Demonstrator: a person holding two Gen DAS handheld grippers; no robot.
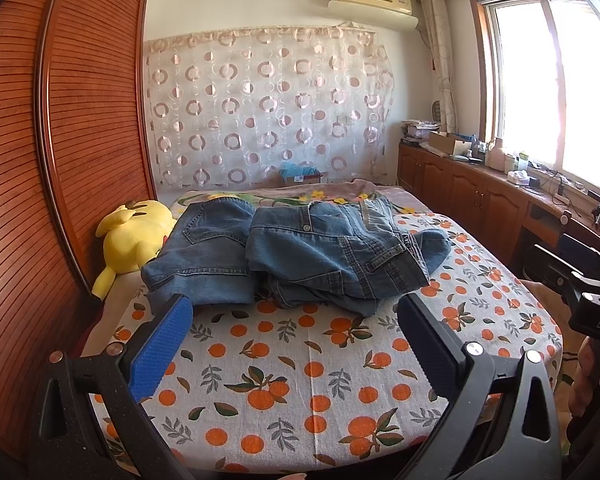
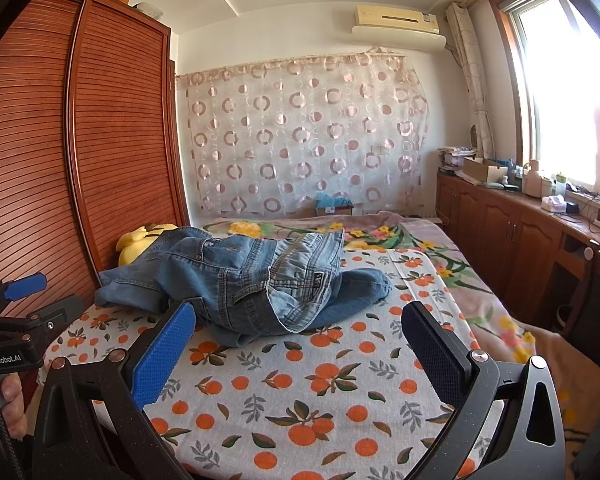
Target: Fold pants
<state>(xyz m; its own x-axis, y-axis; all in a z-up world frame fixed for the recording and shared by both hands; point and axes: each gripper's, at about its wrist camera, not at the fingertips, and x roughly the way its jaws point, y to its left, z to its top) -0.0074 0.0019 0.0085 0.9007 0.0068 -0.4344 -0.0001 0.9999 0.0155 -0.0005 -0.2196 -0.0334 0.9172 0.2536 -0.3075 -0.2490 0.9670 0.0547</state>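
Note:
Blue denim pants lie on the bed. In the left wrist view a neatly folded pair [image 1: 204, 256] sits at the left and a rumpled pair [image 1: 340, 256] lies beside it to the right. The right wrist view shows the rumpled jeans [image 2: 252, 280] in a heap with the waistband up. My left gripper [image 1: 296, 312] is open and empty, hovering above the sheet just short of the jeans. My right gripper [image 2: 298, 320] is open and empty, also just short of the heap. Each gripper's body shows at the edge of the other's view.
The bed has an orange-print sheet [image 1: 300, 380] and a floral blanket [image 2: 420, 240] at the far end. A yellow plush toy [image 1: 132, 240] lies by the wooden wardrobe [image 1: 80, 120] at left. Cluttered wooden cabinets [image 1: 480, 184] run under the window at right.

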